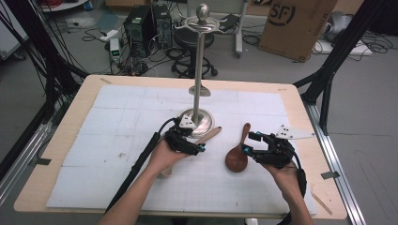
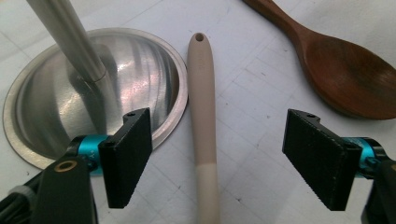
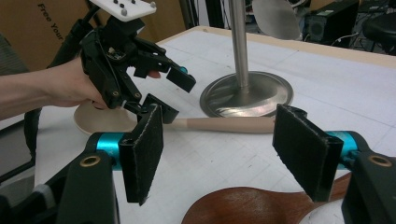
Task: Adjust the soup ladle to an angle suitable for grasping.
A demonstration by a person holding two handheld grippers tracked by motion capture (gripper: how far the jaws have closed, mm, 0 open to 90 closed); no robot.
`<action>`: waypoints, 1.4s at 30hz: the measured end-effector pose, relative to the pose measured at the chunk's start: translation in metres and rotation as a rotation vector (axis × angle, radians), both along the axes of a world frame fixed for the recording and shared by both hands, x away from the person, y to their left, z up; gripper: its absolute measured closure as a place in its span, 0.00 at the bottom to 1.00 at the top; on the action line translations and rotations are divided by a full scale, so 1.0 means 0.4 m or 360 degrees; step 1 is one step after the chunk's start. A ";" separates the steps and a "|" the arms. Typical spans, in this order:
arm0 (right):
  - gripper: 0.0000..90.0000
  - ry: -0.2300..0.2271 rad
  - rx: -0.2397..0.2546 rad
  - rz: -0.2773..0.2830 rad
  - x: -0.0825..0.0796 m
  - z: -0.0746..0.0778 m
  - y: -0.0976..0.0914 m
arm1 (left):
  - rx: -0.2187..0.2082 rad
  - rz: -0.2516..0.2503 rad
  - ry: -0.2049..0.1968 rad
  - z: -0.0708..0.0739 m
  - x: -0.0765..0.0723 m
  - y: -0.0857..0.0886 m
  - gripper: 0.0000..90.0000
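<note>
The left tongs (image 2: 217, 161) stood open astride the beige spatula handle (image 2: 204, 116), pads clear of it. The handle lay flat at 3 o'clock of the steel stand base (image 2: 32, 112); it looked light, stiff and smooth, best pinched mid-handle. The right tongs (image 3: 217, 154) hung open over the wooden spoon (image 3: 252, 207).

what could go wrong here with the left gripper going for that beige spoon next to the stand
1. The beige spoon lies right beside the metal stand base; the left gripper, jaws open either side of the handle, might catch the base's rim with one jaw as it closes.
2. The brown wooden spoon lies close by, under the open right gripper; the two hands may crowd each other.
</note>
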State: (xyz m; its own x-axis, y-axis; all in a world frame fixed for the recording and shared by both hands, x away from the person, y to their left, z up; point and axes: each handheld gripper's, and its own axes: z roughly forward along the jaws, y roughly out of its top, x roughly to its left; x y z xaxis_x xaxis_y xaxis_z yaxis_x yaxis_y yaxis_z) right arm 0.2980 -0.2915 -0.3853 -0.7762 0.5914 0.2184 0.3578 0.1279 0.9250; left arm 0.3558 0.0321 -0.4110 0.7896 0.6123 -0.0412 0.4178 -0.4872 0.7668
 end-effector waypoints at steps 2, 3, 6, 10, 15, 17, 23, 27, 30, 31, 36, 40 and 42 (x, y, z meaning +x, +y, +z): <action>0.36 -0.0005 0.0001 0.0004 0.000 0.000 0.000 | 0.0009 0.0010 0.0016 -0.003 0.003 -0.005 0.30; 0.36 -0.0008 0.0000 0.0003 0.000 0.000 0.000 | 0.0012 0.0006 0.0022 -0.005 0.005 -0.006 0.30; 0.36 -0.0010 0.0000 0.0004 0.000 0.000 -0.002 | 0.0017 0.0009 0.0041 -0.011 0.010 -0.009 0.32; 0.36 -0.0020 0.0005 -0.0003 0.001 0.001 -0.005 | 0.0059 0.0014 0.0045 -0.017 0.014 -0.011 0.36; 0.36 -0.0018 0.0005 -0.0005 0.000 0.000 -0.005 | 0.0080 0.0022 0.0083 -0.025 0.019 -0.009 0.40; 0.36 -0.0015 0.0002 -0.0007 0.000 0.000 -0.005 | 0.0081 0.0016 0.0095 -0.027 0.021 -0.009 0.43; 0.36 -0.0012 -0.0012 -0.0011 0.001 -0.002 -0.005 | 0.0093 0.0003 0.0107 -0.030 0.022 -0.009 0.48; 0.36 -0.0008 -0.0017 -0.0011 0.001 -0.002 -0.005 | 0.0109 0.0001 0.0118 -0.034 0.024 -0.009 0.52; 0.36 -0.0014 -0.0022 -0.0010 0.001 -0.002 -0.004 | 0.0121 0.0002 0.0122 -0.037 0.024 -0.010 0.56; 0.36 -0.0014 -0.0023 -0.0010 0.001 -0.002 -0.004 | 0.0138 -0.0004 0.0126 -0.038 0.025 -0.010 0.57; 0.36 -0.0016 -0.0028 -0.0007 0.001 -0.003 -0.003 | 0.0140 -0.0018 0.0142 -0.044 0.025 -0.013 0.63; 0.36 -0.0018 -0.0031 -0.0007 0.001 -0.003 -0.002 | 0.0154 -0.0036 0.0151 -0.046 0.027 -0.013 0.68; 0.36 -0.0018 -0.0034 -0.0007 0.001 -0.003 -0.002 | 0.0163 -0.0026 0.0160 -0.049 0.027 -0.014 0.71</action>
State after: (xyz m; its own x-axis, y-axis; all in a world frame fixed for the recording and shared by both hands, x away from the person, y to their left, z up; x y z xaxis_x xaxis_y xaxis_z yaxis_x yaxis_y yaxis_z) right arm 0.2984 -0.2923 -0.3864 -0.7760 0.5992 0.1971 0.3481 0.1462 0.9260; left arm 0.3667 0.0263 -0.4307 0.7944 0.6045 -0.0585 0.4815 -0.5682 0.6674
